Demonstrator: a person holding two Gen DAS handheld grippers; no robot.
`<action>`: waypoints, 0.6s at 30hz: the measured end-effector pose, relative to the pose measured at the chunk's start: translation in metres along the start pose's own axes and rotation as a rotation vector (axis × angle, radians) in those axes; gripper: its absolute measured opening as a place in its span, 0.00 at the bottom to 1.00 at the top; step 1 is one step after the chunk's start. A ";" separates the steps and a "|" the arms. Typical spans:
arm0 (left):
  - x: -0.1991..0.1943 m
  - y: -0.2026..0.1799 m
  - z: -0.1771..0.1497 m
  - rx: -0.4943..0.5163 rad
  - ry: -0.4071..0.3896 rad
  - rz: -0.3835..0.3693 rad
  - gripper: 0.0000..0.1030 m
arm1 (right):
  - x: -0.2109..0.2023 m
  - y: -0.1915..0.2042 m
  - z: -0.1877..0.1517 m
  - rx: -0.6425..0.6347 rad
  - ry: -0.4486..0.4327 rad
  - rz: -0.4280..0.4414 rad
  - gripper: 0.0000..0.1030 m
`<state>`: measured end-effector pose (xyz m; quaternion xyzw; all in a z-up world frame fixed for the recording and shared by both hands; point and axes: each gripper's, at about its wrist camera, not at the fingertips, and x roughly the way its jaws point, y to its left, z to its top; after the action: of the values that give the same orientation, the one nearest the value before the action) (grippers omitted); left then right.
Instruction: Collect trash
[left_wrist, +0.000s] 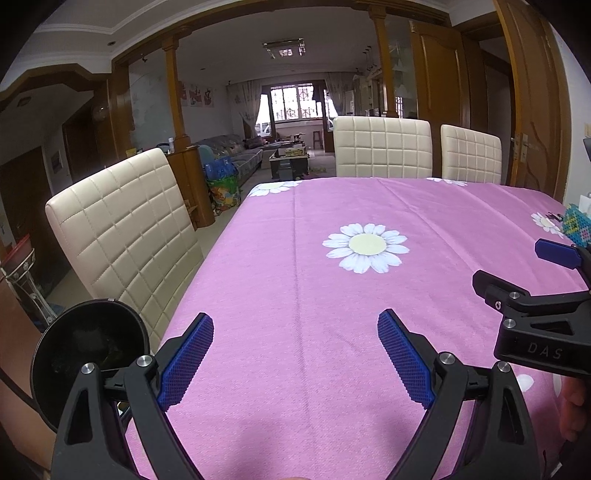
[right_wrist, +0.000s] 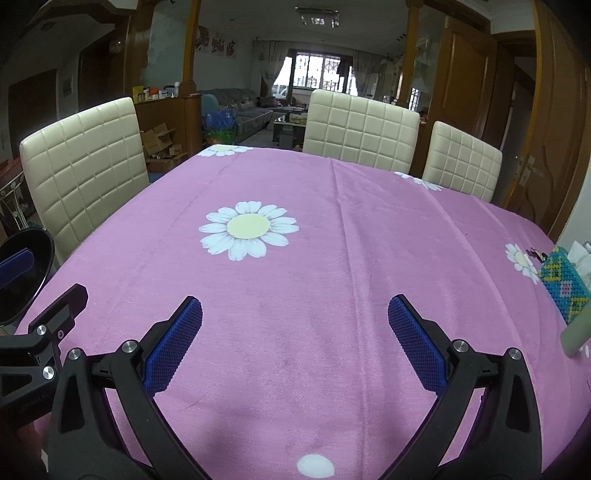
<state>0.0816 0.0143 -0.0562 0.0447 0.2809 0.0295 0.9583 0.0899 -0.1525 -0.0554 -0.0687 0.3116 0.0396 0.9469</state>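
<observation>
Both spread wide and empty above the near edge of the desk (right_wrist: 332, 258): left claw (left_wrist: 295, 354), right claw (right_wrist: 295, 339). No trash visible on the pink cloth; worth sweeping right toward the beaded tissue box (right_wrist: 565, 288), tissue poking out, small dark bits beside it unclear. Black bowl (left_wrist: 88, 354) near left, contents unreadable.

Black round bin (left_wrist: 85, 332), open-topped, far left

Black tongs (left_wrist: 295, 358), blue textured pads (left_wrist: 186, 363)

Home dining room, tablecloth (right_wrist: 332, 258), chairs (left_wrist: 382, 146), sofa (left_wrist: 236, 151)
</observation>
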 end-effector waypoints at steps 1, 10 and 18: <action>0.000 -0.001 0.000 0.003 0.001 -0.002 0.86 | 0.000 -0.002 0.000 0.003 0.000 0.000 0.96; 0.000 -0.008 0.002 0.015 -0.005 -0.008 0.86 | -0.001 -0.013 0.000 0.028 -0.001 -0.007 0.96; -0.001 -0.007 0.001 0.015 -0.001 -0.019 0.86 | -0.001 -0.013 0.000 0.026 -0.001 -0.006 0.96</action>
<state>0.0817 0.0074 -0.0554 0.0492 0.2809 0.0181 0.9583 0.0904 -0.1659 -0.0537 -0.0572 0.3117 0.0328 0.9479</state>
